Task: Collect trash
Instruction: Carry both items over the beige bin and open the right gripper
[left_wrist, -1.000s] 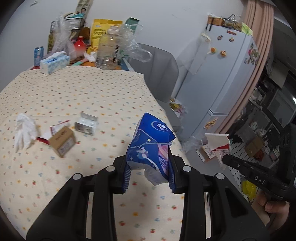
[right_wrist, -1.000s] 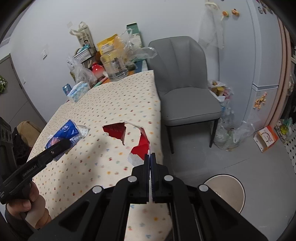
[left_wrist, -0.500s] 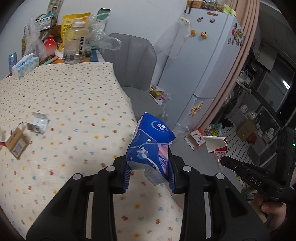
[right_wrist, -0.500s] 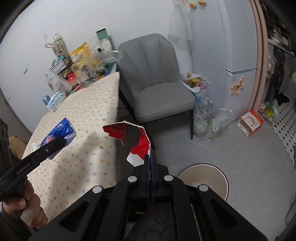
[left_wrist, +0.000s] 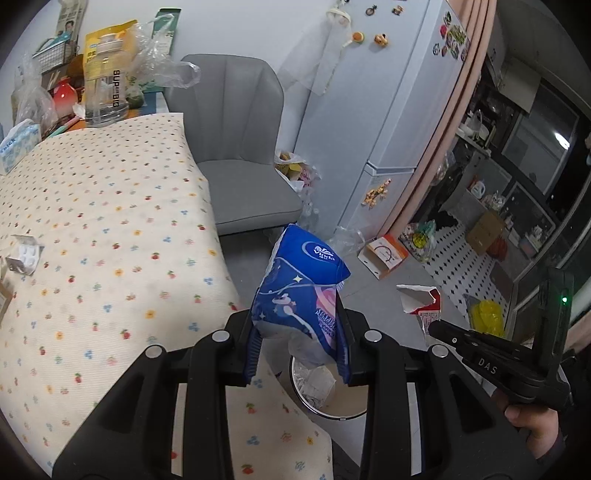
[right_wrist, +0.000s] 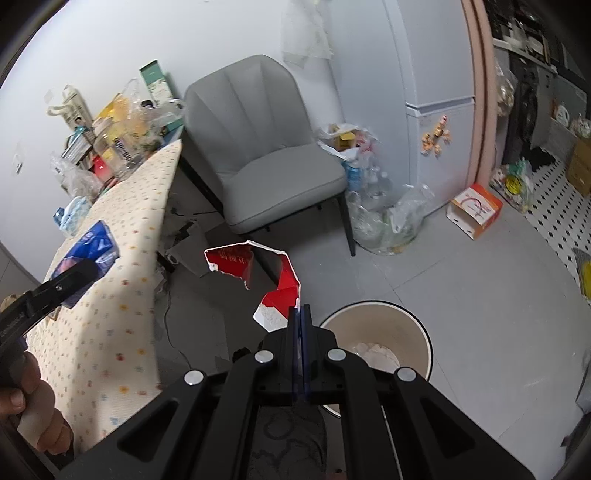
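— What's each hand got?
— The left gripper (left_wrist: 297, 354) is clamped on a blue tissue pack (left_wrist: 301, 295); the right gripper (right_wrist: 300, 321) pinches a torn red carton (right_wrist: 277, 280).
— And the bin?
— The bin (right_wrist: 417, 332) stands just below both, crumpled paper inside; beyond them a grey chair (right_wrist: 266, 155).

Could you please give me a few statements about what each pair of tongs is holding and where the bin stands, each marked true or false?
1. The left tongs grip a blue plastic tissue wrapper. True.
2. The right tongs are empty. False: they pinch a torn red-and-white paper carton.
3. The round beige waste bin stands on the floor. True.
4. The bin is empty. False: crumpled white paper lies inside.
5. The grey upholstered chair lies tipped over. False: it stands upright.
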